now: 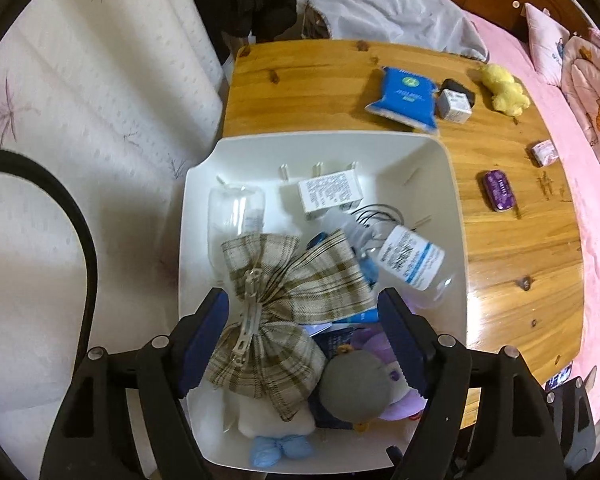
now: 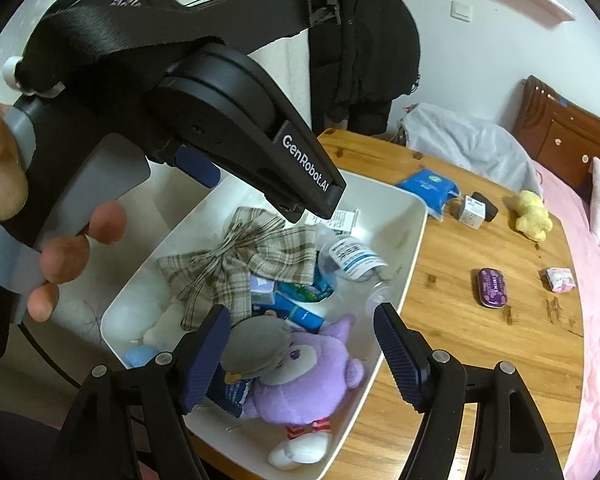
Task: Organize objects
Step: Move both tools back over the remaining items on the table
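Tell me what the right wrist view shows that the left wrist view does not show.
Only the right wrist view shows the left gripper's body from outside and the hand holding it, plus the purple plush's face. Only the left wrist view shows the white box fully and the cable in the bin. Both show the white bin, plaid bow, blue packet, yellow plush and purple tin.

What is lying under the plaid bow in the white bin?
Under the plaid bow in the white bin show blue packets, a white plush and the grey-capped purple plush edge. Anything beneath its middle is covered.
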Demonstrator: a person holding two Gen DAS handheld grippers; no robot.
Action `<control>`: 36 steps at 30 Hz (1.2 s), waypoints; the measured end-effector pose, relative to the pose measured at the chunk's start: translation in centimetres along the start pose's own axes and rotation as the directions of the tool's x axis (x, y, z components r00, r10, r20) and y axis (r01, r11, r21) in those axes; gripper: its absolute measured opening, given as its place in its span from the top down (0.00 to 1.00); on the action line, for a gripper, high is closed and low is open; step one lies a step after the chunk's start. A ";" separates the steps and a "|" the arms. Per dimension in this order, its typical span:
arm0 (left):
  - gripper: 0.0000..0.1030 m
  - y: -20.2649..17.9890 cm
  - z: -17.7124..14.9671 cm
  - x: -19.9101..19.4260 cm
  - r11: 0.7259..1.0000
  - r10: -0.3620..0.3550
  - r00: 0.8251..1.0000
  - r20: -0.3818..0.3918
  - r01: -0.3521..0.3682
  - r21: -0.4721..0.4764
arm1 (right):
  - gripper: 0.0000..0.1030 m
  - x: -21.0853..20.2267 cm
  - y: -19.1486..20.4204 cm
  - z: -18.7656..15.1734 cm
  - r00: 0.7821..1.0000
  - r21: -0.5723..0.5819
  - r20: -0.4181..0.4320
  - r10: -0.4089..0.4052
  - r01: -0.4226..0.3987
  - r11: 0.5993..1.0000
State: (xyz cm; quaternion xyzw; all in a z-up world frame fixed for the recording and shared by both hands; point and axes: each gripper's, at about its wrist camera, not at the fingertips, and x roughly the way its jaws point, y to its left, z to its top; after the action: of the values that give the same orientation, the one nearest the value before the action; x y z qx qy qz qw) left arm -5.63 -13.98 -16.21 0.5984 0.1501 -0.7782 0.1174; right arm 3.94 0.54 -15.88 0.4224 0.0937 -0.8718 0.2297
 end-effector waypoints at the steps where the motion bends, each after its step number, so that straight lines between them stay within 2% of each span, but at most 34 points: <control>1: 0.22 -0.3 0.1 -0.2 1.000 -0.003 1.000 0.006 0.003 0.006 | 0.27 -0.2 -0.2 0.1 1.000 0.005 0.006 -0.001 0.001 1.000; 16: 0.22 -3.6 2.0 -2.9 0.998 -0.053 0.996 0.068 0.050 0.050 | 0.27 -3.0 -4.2 0.8 0.996 0.082 0.083 -0.023 0.016 0.996; 36: 0.22 -9.6 4.5 -6.0 0.982 -0.157 0.981 0.116 0.142 0.122 | 0.27 -6.4 -10.1 1.3 0.986 0.178 0.139 -0.094 0.068 0.982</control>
State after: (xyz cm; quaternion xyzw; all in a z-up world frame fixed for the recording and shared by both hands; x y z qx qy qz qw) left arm -11.59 -6.76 -8.41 0.5411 0.1427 -0.8281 0.0336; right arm 1.65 11.04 -10.43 0.3710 0.0177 -0.9141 0.1627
